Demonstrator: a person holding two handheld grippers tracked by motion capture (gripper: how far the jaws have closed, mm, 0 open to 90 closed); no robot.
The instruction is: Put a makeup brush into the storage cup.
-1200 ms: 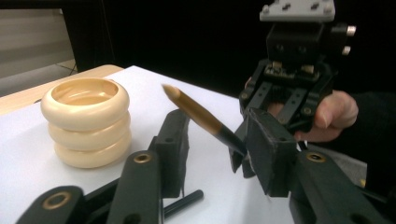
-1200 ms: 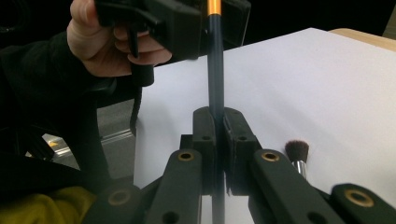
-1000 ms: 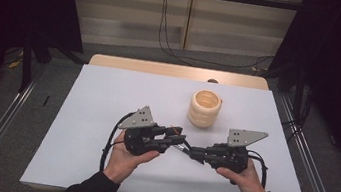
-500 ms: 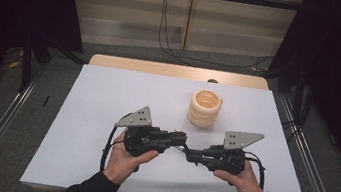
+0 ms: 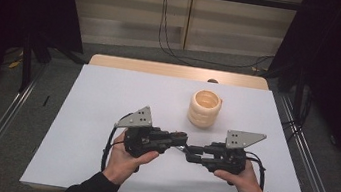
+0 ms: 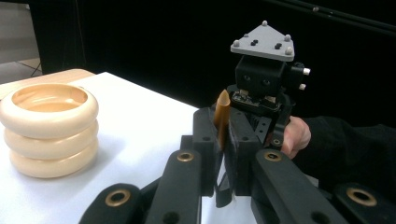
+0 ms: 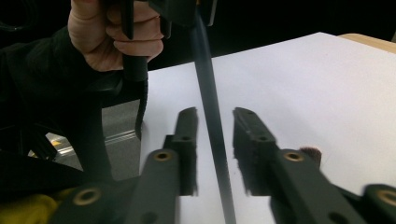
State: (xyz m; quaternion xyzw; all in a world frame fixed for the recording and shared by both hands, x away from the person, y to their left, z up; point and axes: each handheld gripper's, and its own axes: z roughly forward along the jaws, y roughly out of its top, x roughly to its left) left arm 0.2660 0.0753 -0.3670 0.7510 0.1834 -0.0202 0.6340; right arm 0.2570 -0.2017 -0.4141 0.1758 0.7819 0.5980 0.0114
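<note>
A thin stick (image 6: 222,112), amber at its pointed end and dark lower down, stands between the pads of my left gripper (image 6: 224,140), which is shut on it. In the right gripper view the same stick (image 7: 208,93) runs as a dark rod through the gap of my right gripper (image 7: 215,116), whose jaws stand open on either side without touching it. From above, the left gripper (image 5: 181,140) and right gripper (image 5: 191,154) meet tip to tip near the table's front. A stack of cream rings (image 5: 204,109) sits behind them.
A white sheet (image 5: 105,117) covers the table, with a wooden strip (image 5: 177,70) along the far edge. The cream ring stack (image 6: 49,128) lies left of the left gripper's jaws. Metal rails (image 5: 310,166) run along both sides, and cables hang at the back.
The right gripper drifted slightly toward the left one and back again. The left hand has hardly moved and the ring stack is where it was.
</note>
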